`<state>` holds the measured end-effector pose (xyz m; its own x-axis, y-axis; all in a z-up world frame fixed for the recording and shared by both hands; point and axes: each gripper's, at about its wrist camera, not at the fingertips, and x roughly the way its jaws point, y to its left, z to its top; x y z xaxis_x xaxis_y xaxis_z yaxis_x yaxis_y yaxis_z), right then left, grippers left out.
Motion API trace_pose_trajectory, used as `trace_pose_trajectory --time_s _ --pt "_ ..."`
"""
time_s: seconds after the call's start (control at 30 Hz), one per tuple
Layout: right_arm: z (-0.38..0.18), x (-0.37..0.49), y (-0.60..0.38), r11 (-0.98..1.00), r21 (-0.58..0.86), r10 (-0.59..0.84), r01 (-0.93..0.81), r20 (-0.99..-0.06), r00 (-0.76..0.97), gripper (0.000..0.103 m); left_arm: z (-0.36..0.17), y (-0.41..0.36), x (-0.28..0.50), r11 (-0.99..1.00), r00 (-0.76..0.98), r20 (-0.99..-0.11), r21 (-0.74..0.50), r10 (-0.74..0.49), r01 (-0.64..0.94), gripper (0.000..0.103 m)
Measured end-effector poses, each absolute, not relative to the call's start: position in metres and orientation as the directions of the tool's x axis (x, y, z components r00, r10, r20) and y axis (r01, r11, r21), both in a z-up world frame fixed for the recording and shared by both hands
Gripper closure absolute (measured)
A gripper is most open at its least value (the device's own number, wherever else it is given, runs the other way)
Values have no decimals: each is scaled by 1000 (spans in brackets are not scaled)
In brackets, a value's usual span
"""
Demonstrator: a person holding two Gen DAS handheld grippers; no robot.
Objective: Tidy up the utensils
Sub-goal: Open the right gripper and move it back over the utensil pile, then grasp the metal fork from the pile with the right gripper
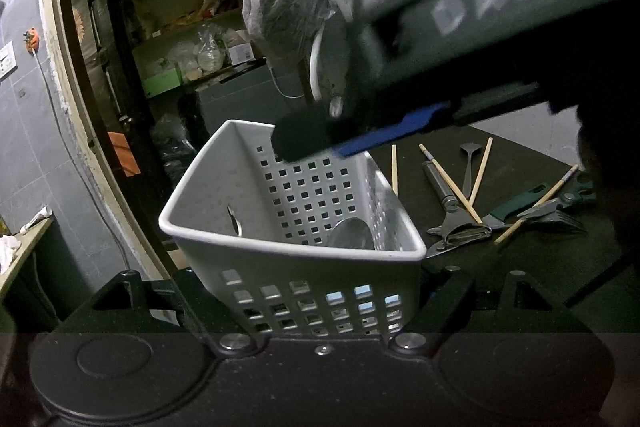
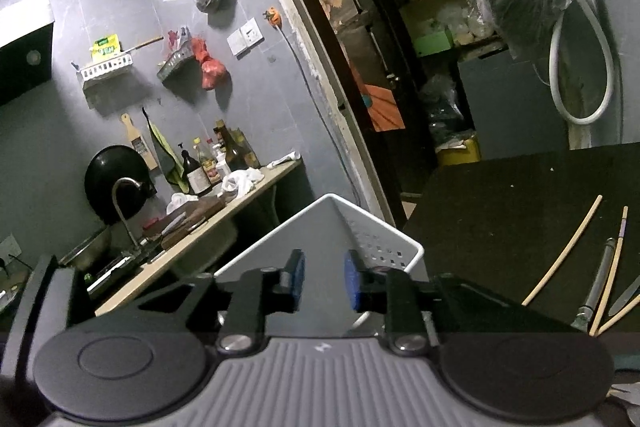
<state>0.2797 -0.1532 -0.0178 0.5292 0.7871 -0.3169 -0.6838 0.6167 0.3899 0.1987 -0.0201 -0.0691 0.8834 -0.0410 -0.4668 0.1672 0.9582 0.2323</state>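
While the white basket (image 1: pixel 294 235) is clamped by its near wall between the fingers of the left gripper (image 1: pixel 320 301), the right gripper (image 2: pixel 324 281) is held above the basket's rim with its blue pads (image 2: pixel 352 281) parted and nothing between them. Inside the basket, just beyond the left fingers, one spoon (image 1: pixel 351 233) can be made out. Further out to the right, chopsticks (image 1: pixel 450 183), a peeler (image 1: pixel 456 227), a fork (image 1: pixel 556 215) and a green-handled knife (image 1: pixel 516 205) are left on the dark table (image 1: pixel 520 259), so most sorting is judged undone.
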Motion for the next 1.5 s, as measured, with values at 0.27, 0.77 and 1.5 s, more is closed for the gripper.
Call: trace_pose_trajectory --time_s 0.27,0.77,1.5 --pt "-6 273 -173 655 387 753 -649 -269 600 37 -69 -19 200 956 882 -469 235 -46 175 21" --pt "-36 251 -262 859 388 484 -334 -404 776 2 -71 -19 202 957 875 -481 227 -49 178 21" --pt "-114 266 -301 921 390 281 -8 -648 707 0 -70 -18 204 956 874 -484 229 -50 181 20"
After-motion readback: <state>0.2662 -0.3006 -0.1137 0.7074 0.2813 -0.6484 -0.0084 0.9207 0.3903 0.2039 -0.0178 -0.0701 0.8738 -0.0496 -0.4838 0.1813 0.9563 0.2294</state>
